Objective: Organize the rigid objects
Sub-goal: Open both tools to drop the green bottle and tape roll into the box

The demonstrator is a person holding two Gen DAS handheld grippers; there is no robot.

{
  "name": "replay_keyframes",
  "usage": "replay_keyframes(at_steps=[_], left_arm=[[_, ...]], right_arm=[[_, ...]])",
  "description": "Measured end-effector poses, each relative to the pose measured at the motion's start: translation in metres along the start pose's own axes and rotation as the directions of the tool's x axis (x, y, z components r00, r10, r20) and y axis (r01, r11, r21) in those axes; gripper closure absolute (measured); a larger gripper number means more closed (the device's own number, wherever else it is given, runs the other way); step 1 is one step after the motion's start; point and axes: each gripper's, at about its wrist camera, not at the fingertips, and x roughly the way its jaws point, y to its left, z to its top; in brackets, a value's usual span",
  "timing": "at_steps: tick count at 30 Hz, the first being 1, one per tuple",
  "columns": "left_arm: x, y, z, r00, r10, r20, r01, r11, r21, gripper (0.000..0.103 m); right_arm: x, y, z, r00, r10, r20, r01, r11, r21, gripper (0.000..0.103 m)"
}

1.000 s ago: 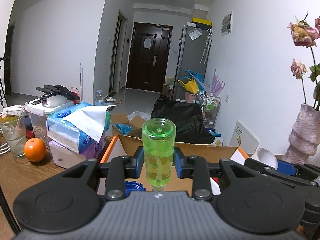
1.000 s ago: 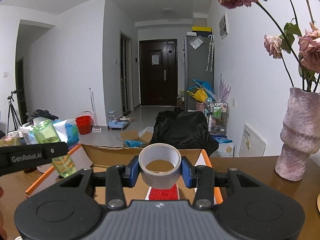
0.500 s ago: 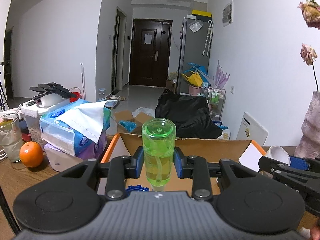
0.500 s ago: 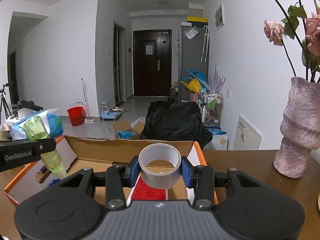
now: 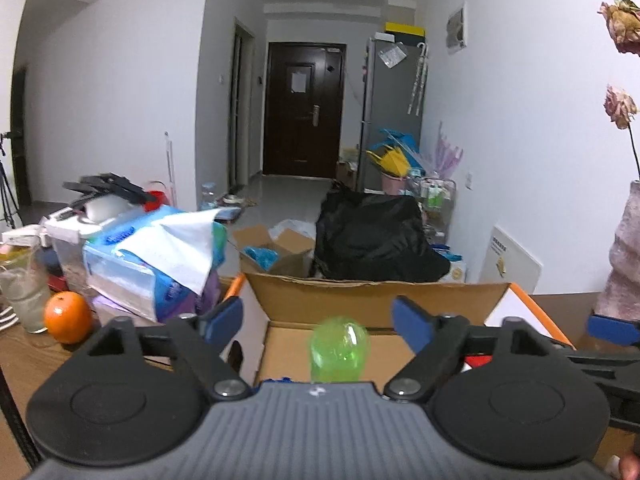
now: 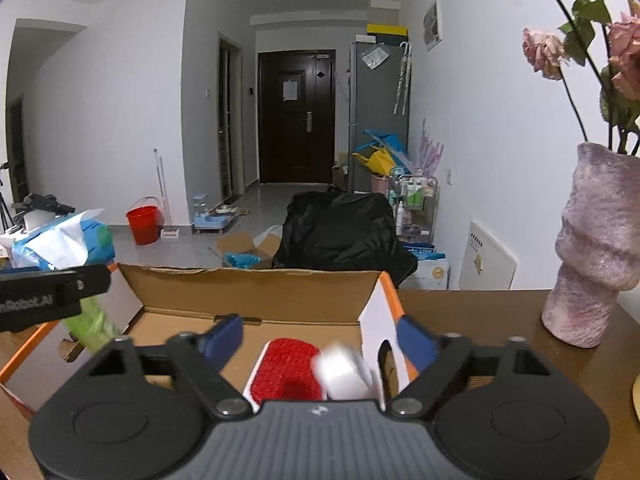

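Note:
An open cardboard box (image 5: 376, 296) with orange-edged flaps sits on the wooden table; it also shows in the right wrist view (image 6: 256, 292). My left gripper (image 5: 318, 318) is open above the box. The green bottle (image 5: 340, 350) is free below its jaws, blurred, inside the box; it also shows in the right wrist view (image 6: 90, 326). My right gripper (image 6: 320, 332) is open above the box's right end. The grey tape roll (image 6: 346, 370) is loose beneath it, blurred, beside a red pad (image 6: 288, 368) in the box.
Tissue packs (image 5: 156, 256), an orange (image 5: 68, 318) and a glass (image 5: 22, 300) stand left of the box. A pink vase (image 6: 596, 248) with dried roses stands on the table at the right. Beyond the table are a black bag (image 6: 340, 232) and a red bucket (image 6: 142, 224).
Both grippers have opened. The green bottle has dropped from the left jaws and the tape roll from the right jaws, both down into the box.

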Motion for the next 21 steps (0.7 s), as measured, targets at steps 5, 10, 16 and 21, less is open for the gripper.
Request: replay_keyframes(at_steps=[5, 10, 16, 21], left_arm=[[-0.003, 0.001, 0.003, 1.000, 0.023, 0.009, -0.023, 1.000, -0.003, 0.000], [-0.005, -0.001, 0.003, 1.000, 0.027, 0.007, -0.027, 1.000, 0.007, 0.000], [-0.003, 0.003, 0.003, 1.000, 0.026, -0.003, -0.026, 1.000, -0.003, 0.000], [-0.006, 0.003, 0.003, 0.999, 0.031, -0.018, -0.031, 1.000, -0.002, 0.000]], right_arm=[[-0.001, 0.000, 0.001, 1.000, -0.004, 0.005, 0.004, 1.000, 0.005, 0.000], [-0.003, 0.000, -0.001, 1.000, -0.005, 0.007, 0.005, 1.000, 0.005, 0.000], [-0.005, 0.001, -0.001, 1.000, -0.005, 0.005, 0.005, 1.000, -0.002, 0.000], [-0.011, 0.003, -0.002, 1.000, -0.004, 0.011, 0.004, 1.000, -0.009, 0.000]])
